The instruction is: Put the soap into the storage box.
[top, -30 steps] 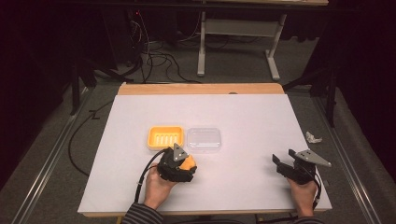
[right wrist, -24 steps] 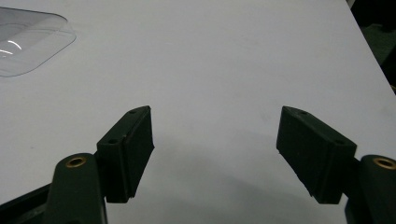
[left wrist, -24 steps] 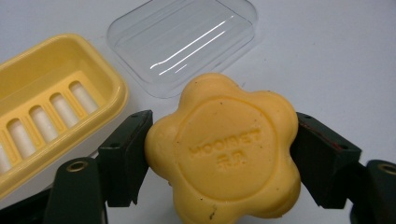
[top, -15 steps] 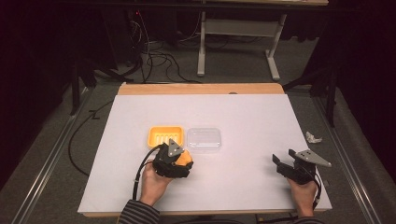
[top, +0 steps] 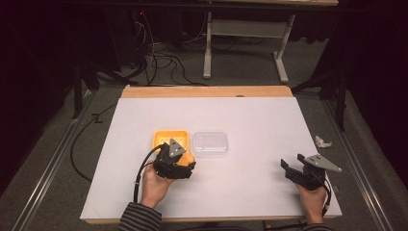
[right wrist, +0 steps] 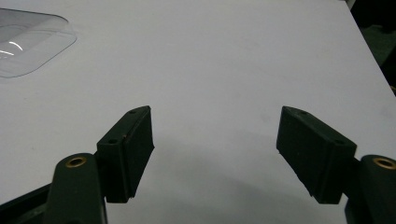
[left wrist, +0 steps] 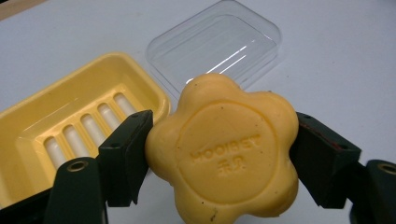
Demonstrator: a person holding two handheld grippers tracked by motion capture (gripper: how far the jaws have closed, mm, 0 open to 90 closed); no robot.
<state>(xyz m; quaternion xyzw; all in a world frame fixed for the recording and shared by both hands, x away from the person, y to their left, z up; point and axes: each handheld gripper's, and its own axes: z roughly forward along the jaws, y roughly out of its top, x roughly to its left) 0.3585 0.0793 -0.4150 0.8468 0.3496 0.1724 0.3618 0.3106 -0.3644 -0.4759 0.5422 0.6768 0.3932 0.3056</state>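
Note:
A yellow flower-shaped soap bar with a stamped round face is clamped between the jaws of my left gripper, held just above the table. Right behind it lies the yellow soap dish with a slotted bottom, also seen in the high view. A clear plastic lid lies flat to the right of the dish. My right gripper rests near the table's front right, jaws wide open over bare white surface.
The white table top has a wooden strip along its far edge. A small crumpled scrap lies by the right edge. Cables and a metal stand are on the floor beyond the table.
My left gripper has carried the soap forward and slightly left, closer to the dish's front edge. The right gripper has stayed put.

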